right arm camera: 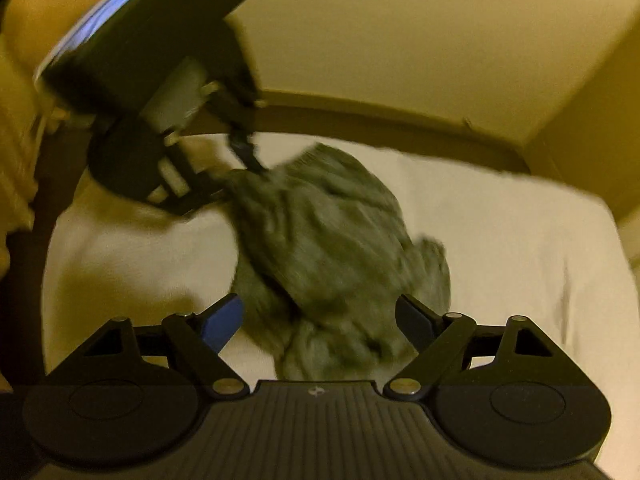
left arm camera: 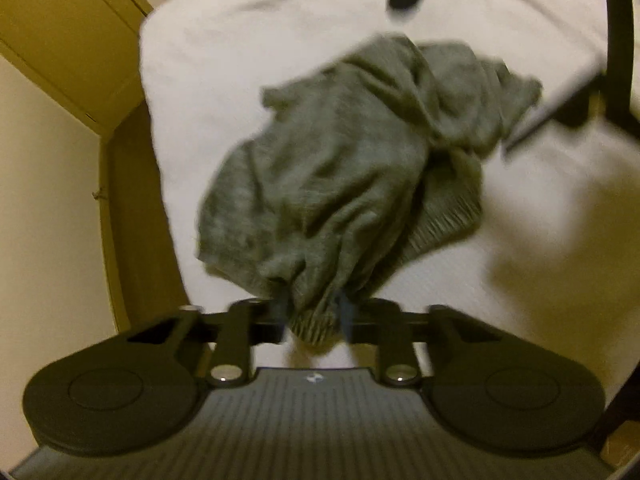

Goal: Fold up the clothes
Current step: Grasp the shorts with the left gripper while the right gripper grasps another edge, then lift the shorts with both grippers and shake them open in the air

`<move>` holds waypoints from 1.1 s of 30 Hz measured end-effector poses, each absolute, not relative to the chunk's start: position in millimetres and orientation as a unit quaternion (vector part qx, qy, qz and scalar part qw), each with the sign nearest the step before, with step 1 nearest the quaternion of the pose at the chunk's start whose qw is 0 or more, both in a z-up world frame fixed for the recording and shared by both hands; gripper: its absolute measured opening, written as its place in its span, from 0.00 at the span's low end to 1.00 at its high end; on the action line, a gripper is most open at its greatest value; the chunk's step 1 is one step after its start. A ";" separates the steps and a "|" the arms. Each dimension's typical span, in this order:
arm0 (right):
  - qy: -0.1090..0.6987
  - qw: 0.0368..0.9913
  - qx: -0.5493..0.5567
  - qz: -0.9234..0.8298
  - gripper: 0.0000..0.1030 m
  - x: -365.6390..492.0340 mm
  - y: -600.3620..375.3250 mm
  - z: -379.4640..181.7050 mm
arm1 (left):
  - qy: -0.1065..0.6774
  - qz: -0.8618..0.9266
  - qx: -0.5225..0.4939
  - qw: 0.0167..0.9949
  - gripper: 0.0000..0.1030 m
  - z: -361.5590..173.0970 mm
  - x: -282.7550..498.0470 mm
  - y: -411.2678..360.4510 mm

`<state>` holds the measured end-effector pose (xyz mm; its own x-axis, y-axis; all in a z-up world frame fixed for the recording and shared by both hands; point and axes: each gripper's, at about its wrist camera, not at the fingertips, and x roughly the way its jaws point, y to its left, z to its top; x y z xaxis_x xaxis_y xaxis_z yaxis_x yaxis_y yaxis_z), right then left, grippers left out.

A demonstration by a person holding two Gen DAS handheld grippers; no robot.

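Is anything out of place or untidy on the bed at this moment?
Only the grey garment: it lies crumpled in a heap on the white bed, one ribbed edge pinched in the left gripper. The right gripper is open above it.

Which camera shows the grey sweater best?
The left wrist view: the grey sweater spreads across the white bed, pinched in the left gripper. The right wrist view is blurrier, and the open right gripper hides its near edge.

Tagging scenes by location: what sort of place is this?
Likely a bedroom: a bed with a white sheet, a wooden bed frame against a plain wall, and a closet-like door. A crumpled grey sweater lies on it.
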<state>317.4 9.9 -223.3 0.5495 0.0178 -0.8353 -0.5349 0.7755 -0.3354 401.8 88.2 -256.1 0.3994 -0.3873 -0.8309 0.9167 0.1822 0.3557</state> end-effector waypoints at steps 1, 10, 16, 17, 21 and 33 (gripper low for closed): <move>0.436 0.827 -0.308 0.174 0.82 319.5 16.7 -226.9 | 0.299 -0.464 0.423 0.718 0.13 -248.4 405.0 91.6; 0.394 0.798 -0.401 0.220 0.29 341.9 43.8 -252.9 | 0.303 -0.467 0.337 0.759 0.13 -214.4 400.4 104.9; 0.406 0.836 -0.332 0.163 0.03 339.6 0.8 -224.1 | 0.320 -0.445 0.269 0.792 0.46 -198.2 391.1 110.9; 0.403 0.844 -0.320 0.150 0.02 337.6 -7.6 -216.4 | 0.322 -0.440 0.257 0.797 0.46 -195.5 389.6 111.9; 0.396 0.880 -0.247 0.093 0.02 326.9 -48.5 -181.2 | 0.354 -0.423 0.181 0.814 0.59 -198.1 376.2 108.1; 0.397 0.904 -0.150 0.055 0.03 242.7 -143.5 -127.5 | 0.153 -0.472 0.338 0.800 0.67 -171.4 372.1 8.9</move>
